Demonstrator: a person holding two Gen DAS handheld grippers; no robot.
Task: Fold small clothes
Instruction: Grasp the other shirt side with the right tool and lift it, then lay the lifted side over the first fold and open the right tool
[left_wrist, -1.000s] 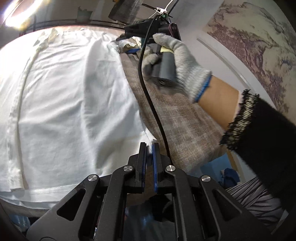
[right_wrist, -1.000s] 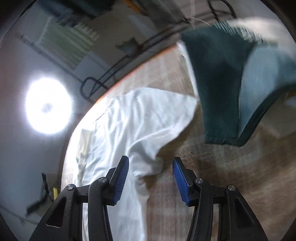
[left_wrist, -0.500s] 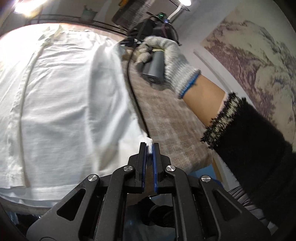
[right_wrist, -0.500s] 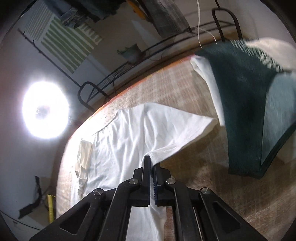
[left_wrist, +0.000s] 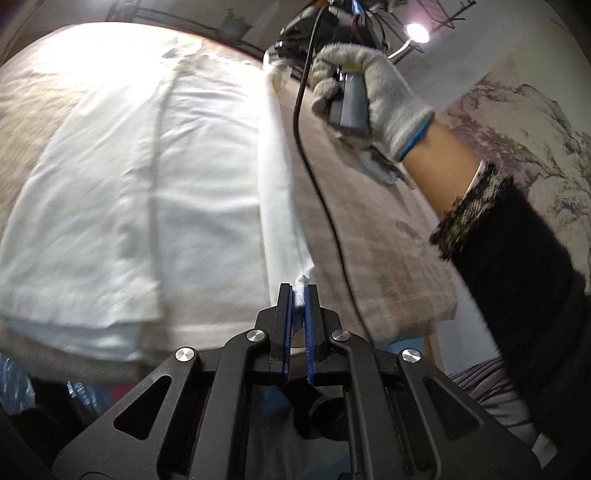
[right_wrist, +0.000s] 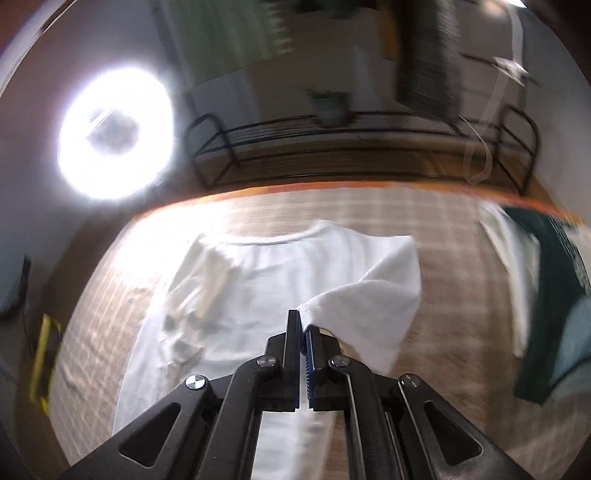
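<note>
White T-shirt: spread flat on the plaid-covered table, neck toward the far edge, hem toward the near edge.
Left gripper: tongs pressed together, pinching the shirt's side edge near the hem; a bit of white fabric sticks up between the pads.
Right gripper: tongs pressed together, pinching the sleeve at its cuff hem. Sleeve is lifted off the table and drapes from the pads.
Right hand: gloved, seen in the left wrist view holding its tool up at the far end of the same shirt edge; a black cable trails from it across the table.
Edge between grips: raised as a taut ridge running from the near pinch to the far one, rest of the shirt lies flat.
Step, my read: first lengthwise fold, side plus sleeve being brought over the body. Early in the task, no fold laid down yet.
Next move needs: both pinches carried sideways together toward the shirt's centre line, edge kept taut and parallel, then lowered flat before letting go.
Risk: uneven travel skews the fold; sleeve could bunch under the panel.
Other clothes: dark green garment and a white piece lie at the table's right end in the right wrist view, well apart from the shirt.
Blur: both views are motion-smeared, fine detail at the far pinch can't be told.
</note>
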